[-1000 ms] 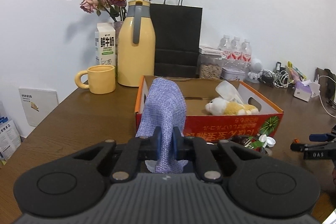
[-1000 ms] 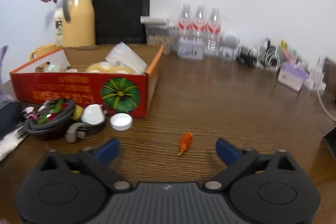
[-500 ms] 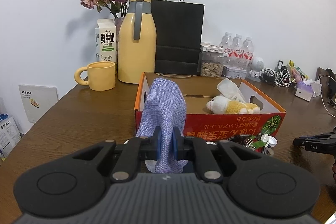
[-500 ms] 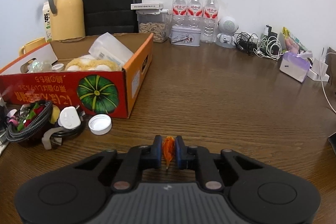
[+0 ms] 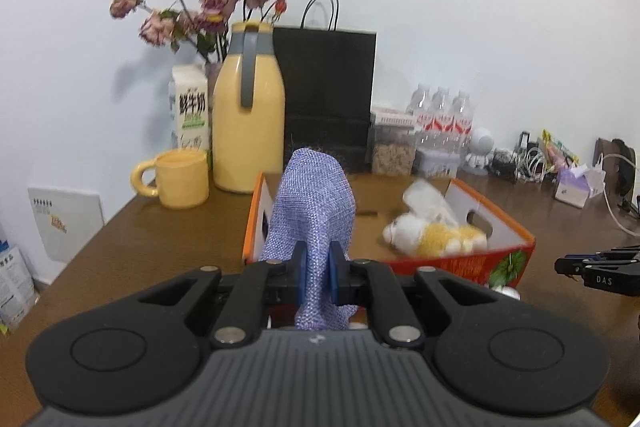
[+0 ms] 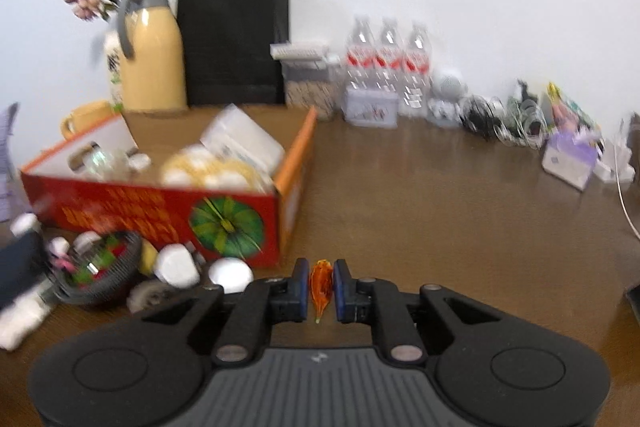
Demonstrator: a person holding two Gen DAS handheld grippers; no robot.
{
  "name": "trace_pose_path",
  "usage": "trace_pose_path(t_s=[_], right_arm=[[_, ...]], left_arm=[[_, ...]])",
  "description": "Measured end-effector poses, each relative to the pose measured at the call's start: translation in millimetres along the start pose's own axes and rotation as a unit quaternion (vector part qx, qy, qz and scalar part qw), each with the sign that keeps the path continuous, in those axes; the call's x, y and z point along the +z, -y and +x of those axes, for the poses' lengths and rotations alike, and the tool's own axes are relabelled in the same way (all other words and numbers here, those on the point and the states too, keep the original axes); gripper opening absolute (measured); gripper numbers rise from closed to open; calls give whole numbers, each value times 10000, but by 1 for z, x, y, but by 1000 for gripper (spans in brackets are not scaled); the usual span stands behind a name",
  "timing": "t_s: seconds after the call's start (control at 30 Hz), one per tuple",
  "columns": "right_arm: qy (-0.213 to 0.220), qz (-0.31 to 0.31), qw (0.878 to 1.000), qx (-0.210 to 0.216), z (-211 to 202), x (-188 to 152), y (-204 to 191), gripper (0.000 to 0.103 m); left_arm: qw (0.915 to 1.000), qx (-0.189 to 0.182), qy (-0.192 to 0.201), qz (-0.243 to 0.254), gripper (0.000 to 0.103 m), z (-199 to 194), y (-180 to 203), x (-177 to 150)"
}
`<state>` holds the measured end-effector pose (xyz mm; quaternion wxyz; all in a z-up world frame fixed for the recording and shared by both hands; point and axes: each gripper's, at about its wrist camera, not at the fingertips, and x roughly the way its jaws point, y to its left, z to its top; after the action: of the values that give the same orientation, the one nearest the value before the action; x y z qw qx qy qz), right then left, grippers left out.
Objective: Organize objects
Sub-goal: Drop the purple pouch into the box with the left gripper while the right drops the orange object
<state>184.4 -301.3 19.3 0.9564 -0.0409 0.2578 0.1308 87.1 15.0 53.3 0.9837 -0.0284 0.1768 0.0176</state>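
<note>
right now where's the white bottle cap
In the right wrist view, the cap lies on the table lower left, just before the red box, beside the white plug.

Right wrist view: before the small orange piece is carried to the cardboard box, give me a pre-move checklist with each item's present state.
1. Right gripper shut on the orange piece: ok.
2. Piece lifted clear of the table: cannot tell.
3. Cardboard box open on top: ok.
4. Free floor space in the box beside the plush toy: ok.
5. Left gripper shut on the purple cloth: ok.
6. Cloth clear of the box opening: not ok, it hangs before the left end.
</note>
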Motion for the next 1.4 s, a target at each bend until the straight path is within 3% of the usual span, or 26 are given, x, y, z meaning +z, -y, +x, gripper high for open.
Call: trace_pose_path(t_s=[0.2, 0.4, 0.7, 1.0, 1.1, 1.13, 1.17, 1.2, 1.23, 1.27, 1.3, 1.37, 1.4], right_arm=[[431, -248, 9982, 349, -4, 38, -29, 12], [579, -483, 9937, 830, 13, 74, -71, 11], [213, -727, 9909, 1113, 71, 99, -133, 11], [-173, -670, 9924, 1015, 111, 85, -144, 11], [-214, -654, 9925, 1013, 114, 82, -143, 12], [-200, -662, 9927, 993, 114, 82, -143, 13], [-190, -674, 9929, 962, 113, 82, -142, 21], [-177, -677, 9932, 933, 113, 82, -141, 43], [-148, -676, 9935, 909, 112, 81, -140, 57], [-121, -686, 9935, 897, 111, 81, -139, 80], [-92, -691, 9936, 890, 109, 80, -138, 90], [-56, -634, 9940, 886, 106, 79, -135, 95], [-48, -604, 9942, 886, 105, 79, -134, 103]], left_arm=[[9997, -47, 225, 129, 11, 22, 8, 33], [9994, -24, 26, 353, 11, 64, 20, 58], [9975, 123, -511, 464, 12, 129, 27, 59], [9951, 162, -888, 407, 12, 165, 20, 44], [9957, 149, -852, 335, 21, 165, 16, 40], [9959, 157, -830, 334, 38, 164, 15, 40], [9960, 193, -801, 345, 62, 163, 15, 39], [9960, 248, -775, 361, 73, 161, 14, 39], [9961, 306, -743, 366, 91, 160, 14, 39], [9966, 333, -670, 346, 103, 157, 12, 39], [9973, 338, -575, 311, 103, 154, 11, 39], [9975, 394, -527, 240, 103, 151, 9, 41], [9976, 398, -535, 195, 103, 151, 7, 42]])
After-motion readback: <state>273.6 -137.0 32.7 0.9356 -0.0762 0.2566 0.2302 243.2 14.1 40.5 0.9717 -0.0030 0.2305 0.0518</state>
